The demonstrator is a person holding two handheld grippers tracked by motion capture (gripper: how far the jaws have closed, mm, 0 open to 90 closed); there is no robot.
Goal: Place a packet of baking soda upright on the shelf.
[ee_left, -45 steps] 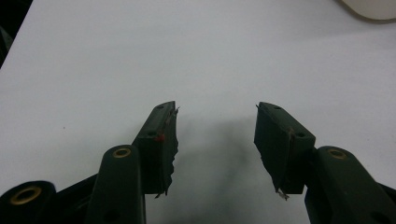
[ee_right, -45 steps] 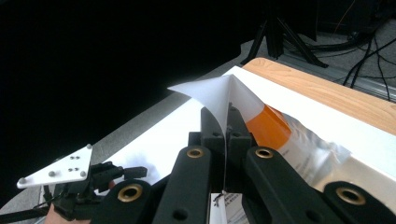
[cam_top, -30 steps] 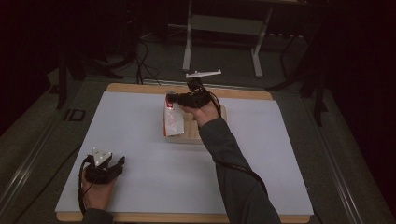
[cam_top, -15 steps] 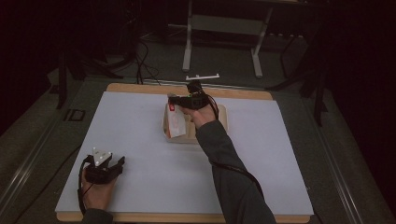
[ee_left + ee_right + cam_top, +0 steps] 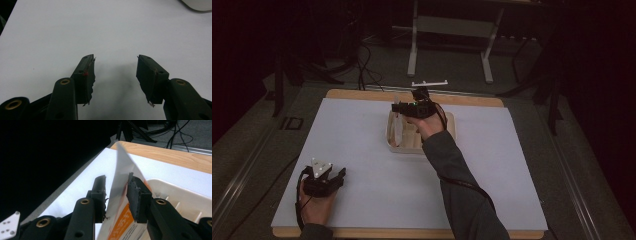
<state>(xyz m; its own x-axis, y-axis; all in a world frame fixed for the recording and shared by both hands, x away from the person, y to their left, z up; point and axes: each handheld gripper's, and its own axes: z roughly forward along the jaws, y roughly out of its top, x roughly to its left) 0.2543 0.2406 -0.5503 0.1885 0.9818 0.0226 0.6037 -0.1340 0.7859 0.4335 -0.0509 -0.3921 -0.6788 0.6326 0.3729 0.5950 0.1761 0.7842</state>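
**Right gripper around a packet over the tray; left gripper idle**

Right gripper (image 5: 116, 195): the jaws stand a little apart with a thin packet (image 5: 120, 192) between them. The right-hand jaw lies against the packet's face. A narrow gap shows at the left-hand jaw, so a firm clamp cannot be confirmed. The packet stands on edge, silver along its upper part and rising to a point above the jaw tips. Its lower part is white with orange print, too blurred to read.

In the high view the right gripper (image 5: 404, 107) is held at the far middle of the table, over the left end of a cream tray (image 5: 451, 131). The packet (image 5: 399, 131) hangs below it, inside the tray's left portion. Whether its lower edge touches the tray floor cannot be told. In the right gripper view the tray (image 5: 175, 192) rim passes just right of the jaws, with ribs on its inner wall.

Left gripper (image 5: 116, 75): jaws well apart, nothing between them. It points across the white sheet (image 5: 62, 32). In the high view the left gripper (image 5: 332, 180) rests low at the near left of the table, held by the left hand (image 5: 314, 207), well apart from the tray and packet.

Surroundings: the white sheet covers most of a wooden table (image 5: 372, 95), whose edge shows along the far side. Beyond the table, a metal stand (image 5: 449, 30) and cables (image 5: 364, 65) sit on a dark floor.
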